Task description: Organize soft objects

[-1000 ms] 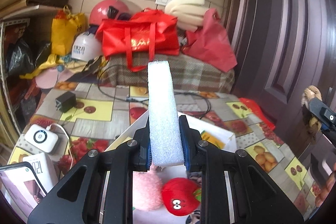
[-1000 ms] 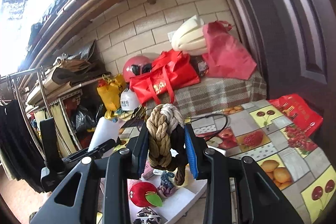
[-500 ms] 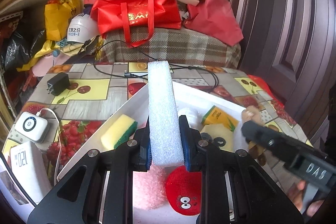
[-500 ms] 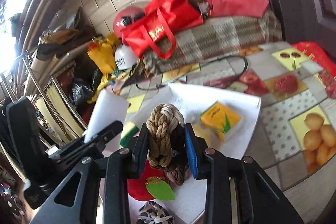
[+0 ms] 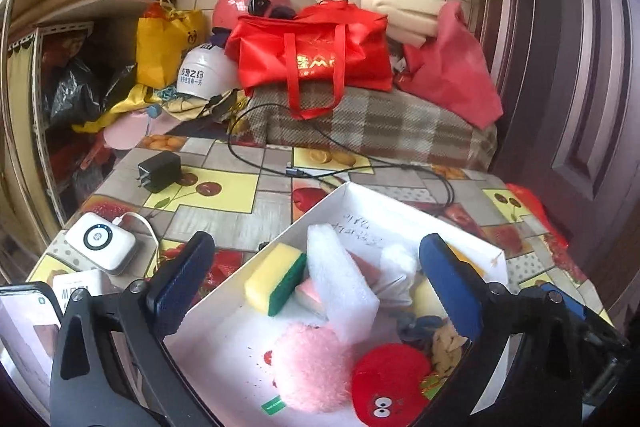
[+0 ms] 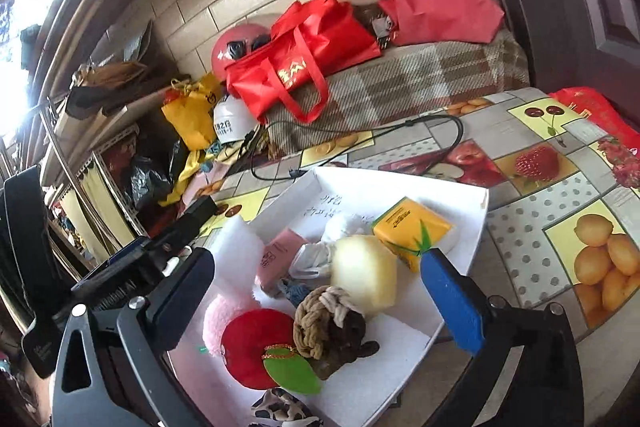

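I am holding both tongs, left (image 5: 316,279) and right (image 6: 320,291), wide; their jaws have just been opening. The foam block (image 5: 340,287) is lying in the white box (image 5: 384,203), long axis running near-to-far, and the rope knot (image 6: 324,323) sits released between my right jaws.

White tray (image 5: 360,197) crowded with soft items; far corner bare; cable (image 5: 400,169) behind.

The left gripper (image 5: 316,281) has just been opening its blue-padded jaws, and they stand wide over the shallow white cardboard box (image 5: 400,203). The white foam block (image 5: 340,279) lies loose between them inside that box, leaning on the yellow-and-green sponge (image 5: 276,277), with the fluffy pink ball (image 5: 312,367) and red plush apple (image 5: 386,383) at the box's near end.
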The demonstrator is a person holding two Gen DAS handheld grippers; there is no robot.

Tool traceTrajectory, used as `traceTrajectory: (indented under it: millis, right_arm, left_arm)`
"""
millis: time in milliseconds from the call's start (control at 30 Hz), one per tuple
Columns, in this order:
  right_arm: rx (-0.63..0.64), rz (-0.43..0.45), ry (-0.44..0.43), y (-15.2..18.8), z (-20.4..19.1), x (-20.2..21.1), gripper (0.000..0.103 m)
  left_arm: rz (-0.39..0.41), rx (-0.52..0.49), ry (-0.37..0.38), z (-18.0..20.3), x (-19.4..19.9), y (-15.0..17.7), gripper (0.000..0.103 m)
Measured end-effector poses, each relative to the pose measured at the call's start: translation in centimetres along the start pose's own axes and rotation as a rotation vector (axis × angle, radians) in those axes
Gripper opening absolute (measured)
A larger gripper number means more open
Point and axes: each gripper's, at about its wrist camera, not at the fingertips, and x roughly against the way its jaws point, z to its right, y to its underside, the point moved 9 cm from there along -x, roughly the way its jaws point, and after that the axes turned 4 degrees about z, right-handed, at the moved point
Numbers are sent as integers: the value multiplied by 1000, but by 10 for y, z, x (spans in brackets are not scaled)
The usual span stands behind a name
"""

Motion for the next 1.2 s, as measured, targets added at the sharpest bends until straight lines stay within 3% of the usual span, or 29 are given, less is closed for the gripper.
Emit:
traceTrajectory:
  millis: [300,433,633,800,900,1033,1133,1200]
  right_arm:
    - [35,59,64,-4,6,24,103]
    - [77,113,180,-9,14,46,103]
    - [90,157,255,-17,21,81,103]
    - [75,254,274,-26,30,126,103]
    - [55,295,256,-28,35,150,103]
    - [35,304,231,-30,40,178,103]
    - [56,302,266,-29,39,198,103]
    - [74,337,322,-30,39,216,103]
  left_arm:
    - [39,-25,21,14,14,-12,103]
    - [49,-48,27,23,25,-18,103]
    - [68,-93,-93,35,55,-31,103]
    - [124,-48,-205,36,110,-42,103]
    - [95,-20,-197,39,133,-35,103]
    - [84,-64,-251,43,164,-19,103]
    - [99,-147,-331,46,182,-2,103]
    - [88,-179,-341,48,189,14,103]
